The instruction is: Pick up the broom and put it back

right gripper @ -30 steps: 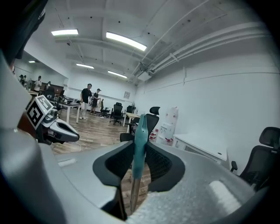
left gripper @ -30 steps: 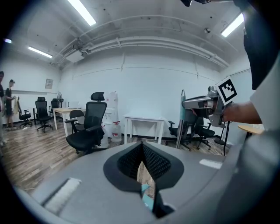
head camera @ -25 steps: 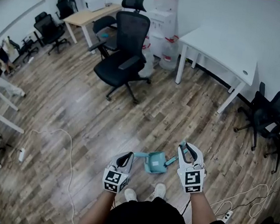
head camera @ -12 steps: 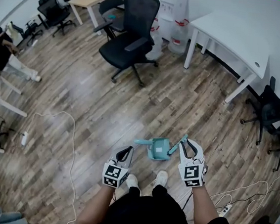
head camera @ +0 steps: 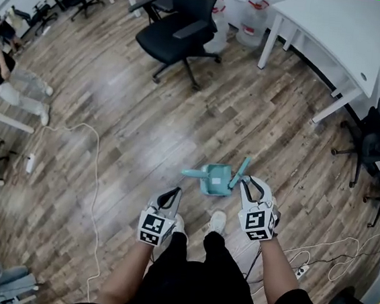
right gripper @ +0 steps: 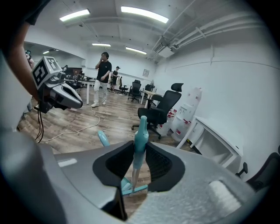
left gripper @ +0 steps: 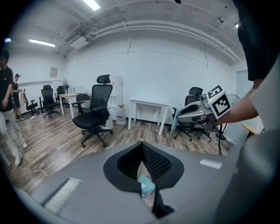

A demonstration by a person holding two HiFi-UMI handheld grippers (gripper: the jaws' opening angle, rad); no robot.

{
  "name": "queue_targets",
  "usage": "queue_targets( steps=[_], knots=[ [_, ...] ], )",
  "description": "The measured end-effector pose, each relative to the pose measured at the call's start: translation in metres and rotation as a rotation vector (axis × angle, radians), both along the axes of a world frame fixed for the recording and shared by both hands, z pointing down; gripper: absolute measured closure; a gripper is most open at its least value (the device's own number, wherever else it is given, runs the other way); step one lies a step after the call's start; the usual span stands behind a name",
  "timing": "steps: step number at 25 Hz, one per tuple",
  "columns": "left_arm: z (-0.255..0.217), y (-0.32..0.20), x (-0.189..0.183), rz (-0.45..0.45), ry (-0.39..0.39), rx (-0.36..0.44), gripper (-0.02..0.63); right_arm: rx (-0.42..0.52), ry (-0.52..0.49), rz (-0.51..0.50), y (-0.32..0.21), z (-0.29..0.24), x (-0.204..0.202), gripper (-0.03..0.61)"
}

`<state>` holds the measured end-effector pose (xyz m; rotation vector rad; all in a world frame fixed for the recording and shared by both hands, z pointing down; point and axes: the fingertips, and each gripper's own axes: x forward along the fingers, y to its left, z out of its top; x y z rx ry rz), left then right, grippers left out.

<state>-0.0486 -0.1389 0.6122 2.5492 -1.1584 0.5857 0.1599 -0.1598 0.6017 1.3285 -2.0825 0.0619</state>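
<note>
Broom (right gripper: 140, 131) stands almost upright between the jaws of the right gripper (head camera: 246, 182), which are clenched on its teal handle. Its brush end is low, near the wooden floor (head camera: 146, 123), just beside the teal dustpan (head camera: 214, 181) that lies in front of the person's shoes (head camera: 218, 220). Whether the brush and the dustpan touch, I cannot tell. The left gripper (head camera: 174, 195) hangs near the dustpan, apart from it, with its jaws pressed together and nothing between them.

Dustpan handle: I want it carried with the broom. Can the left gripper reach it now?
Probably yes: the dustpan handle sticks out on the left gripper's side over bare floor, and the broom stands beyond it in the right gripper. The left jaws must open first.
</note>
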Motion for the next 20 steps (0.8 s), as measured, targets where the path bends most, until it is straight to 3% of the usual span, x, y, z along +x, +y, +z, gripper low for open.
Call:
queue_targets(
  steps=[16, 20],
  knots=[
    [0.045, 0.025, -0.009, -0.036, -0.016, -0.1, 0.597, -0.144, 0.178, -0.162, 0.015, 0.09, -0.032, 0.486],
    [0.051, 0.026, -0.012, -0.04, -0.016, -0.113, 0.597, -0.167, 0.171, -0.188, 0.012, 0.108, -0.044, 0.486]
  ],
)
